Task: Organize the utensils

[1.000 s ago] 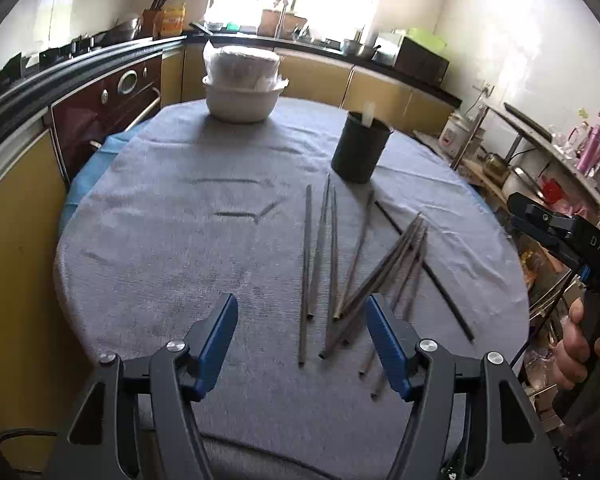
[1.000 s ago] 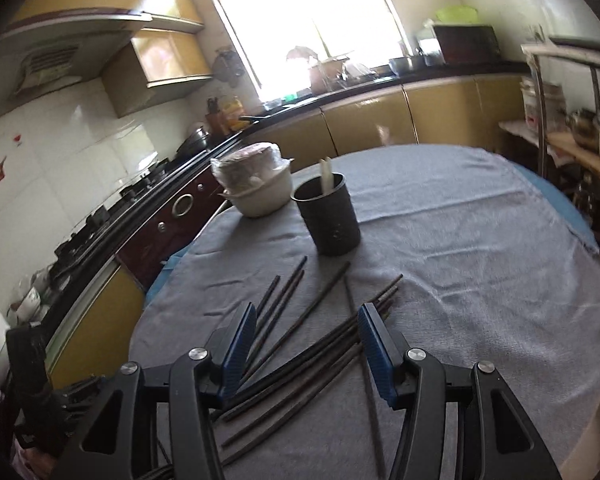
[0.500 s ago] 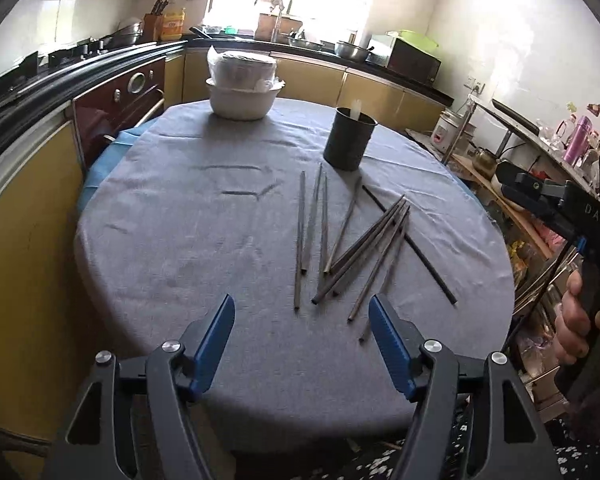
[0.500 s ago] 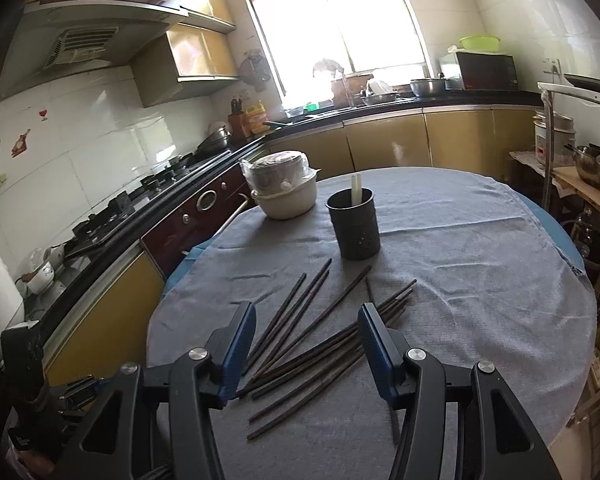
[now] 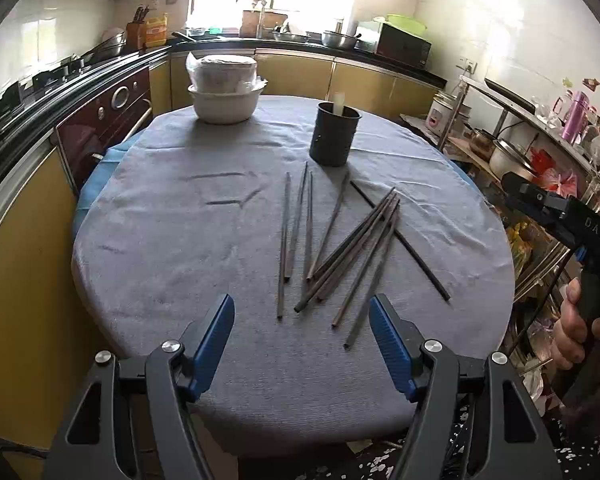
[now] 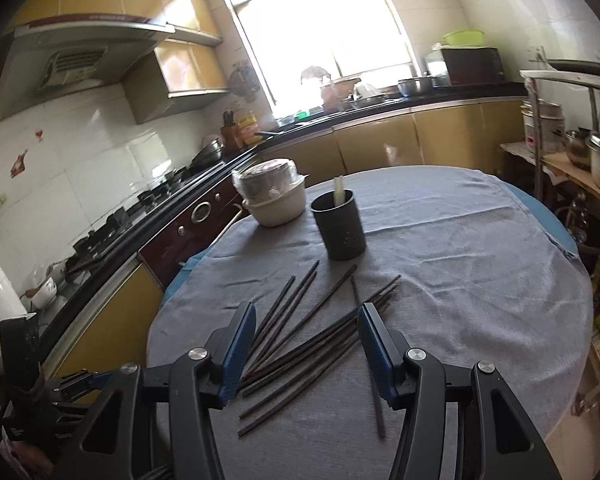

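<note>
**Both hand-held grippers drawn back from the chopsticks, nothing picked up yet**

Since the earlier frames both wrist views have pulled away from the round worktop [image 5: 148, 240] under its grey cloth: the scattered dark slender chopsticks [image 5: 332, 248] now lie farther ahead, and the worktop's near edge shows below the left hand-held gripper [image 5: 302, 322]. Its blue-padded jaws stand spread and empty. The right hand-held gripper [image 6: 306, 330] is likewise spread, holding nothing.

The step in hand looks like choosing a first stick. It goes best by taking an outlying one, such as the lone stick nearest the left jaws on their left side, rather than the crossed bundle, closing across its width near one end so it can be tipped upright.

The chopsticks lie ahead of and partly between the right jaws; beyond them stands the dark cylindrical holder [image 5: 334, 136], well apart, with a covered white bowl [image 5: 224, 100] farther off to its left.
</note>
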Available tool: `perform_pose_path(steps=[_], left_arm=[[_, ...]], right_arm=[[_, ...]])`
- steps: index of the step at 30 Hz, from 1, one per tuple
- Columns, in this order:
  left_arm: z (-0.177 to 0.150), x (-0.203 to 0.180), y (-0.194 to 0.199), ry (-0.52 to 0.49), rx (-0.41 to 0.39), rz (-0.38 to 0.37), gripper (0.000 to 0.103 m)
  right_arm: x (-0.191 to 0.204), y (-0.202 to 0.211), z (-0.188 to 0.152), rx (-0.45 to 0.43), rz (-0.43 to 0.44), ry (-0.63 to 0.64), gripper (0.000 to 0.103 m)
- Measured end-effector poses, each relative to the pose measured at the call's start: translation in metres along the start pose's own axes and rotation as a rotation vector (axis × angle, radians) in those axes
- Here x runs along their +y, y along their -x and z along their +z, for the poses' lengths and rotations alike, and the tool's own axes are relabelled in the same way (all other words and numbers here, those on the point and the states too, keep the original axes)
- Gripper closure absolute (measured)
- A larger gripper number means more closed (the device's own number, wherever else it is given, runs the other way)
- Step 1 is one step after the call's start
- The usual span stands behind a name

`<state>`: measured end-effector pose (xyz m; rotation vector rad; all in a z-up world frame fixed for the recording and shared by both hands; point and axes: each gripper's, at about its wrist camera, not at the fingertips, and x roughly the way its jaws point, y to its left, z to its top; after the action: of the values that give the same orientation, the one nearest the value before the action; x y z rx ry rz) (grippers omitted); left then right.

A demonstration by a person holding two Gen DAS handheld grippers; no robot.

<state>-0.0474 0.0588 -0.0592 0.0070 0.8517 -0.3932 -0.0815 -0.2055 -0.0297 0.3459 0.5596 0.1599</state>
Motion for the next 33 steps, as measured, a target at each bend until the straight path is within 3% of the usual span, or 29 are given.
perform_pose_path(steps=[15,23,33], left_arm=[[0.01,-0.01,0.012,-0.001,-0.029,0.03,0.03],[0.032,0.01,-0.022,0.045,0.029,0.079,0.03],[0.102,0.023,-0.094,0.104,0.11,0.092,0.03]], right_arm=[[-0.017,0.013,0.002,-0.02,0.012,-0.027,0.046],[-0.041,-0.025,0.008,0.043,0.007,-0.052,0.046],[-0.095,-0.075,0.04,0.047,0.0,-0.134,0.046]])
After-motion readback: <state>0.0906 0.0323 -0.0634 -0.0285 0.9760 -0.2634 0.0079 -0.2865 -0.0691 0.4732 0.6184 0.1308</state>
